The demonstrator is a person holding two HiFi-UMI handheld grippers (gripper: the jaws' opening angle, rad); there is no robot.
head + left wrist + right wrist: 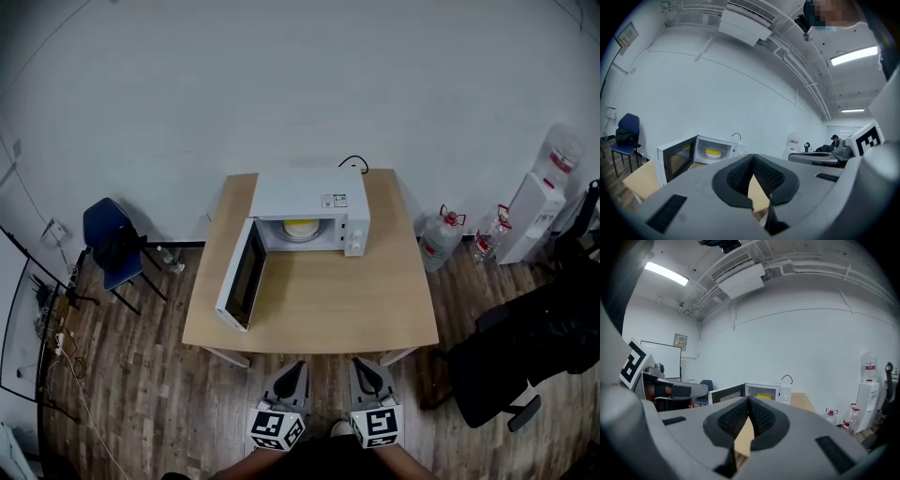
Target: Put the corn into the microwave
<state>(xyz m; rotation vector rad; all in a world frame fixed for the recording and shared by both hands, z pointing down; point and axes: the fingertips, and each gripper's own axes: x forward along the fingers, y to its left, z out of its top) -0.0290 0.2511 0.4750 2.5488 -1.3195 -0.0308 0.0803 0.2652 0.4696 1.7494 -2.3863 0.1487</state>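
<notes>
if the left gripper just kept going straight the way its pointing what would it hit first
Probably the table: the left gripper, shut and empty, sits just short of its near edge, aimed across the bare top. If it clears the wood, the open microwave comes next; height is hard to judge.

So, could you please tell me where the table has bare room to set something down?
Widest bare patch: the front of the table, between the microwave, its open door on the left and the near edge. A narrower strip runs right of the microwave. The back is taken by the microwave, whose chamber holds a yellow item.
</notes>
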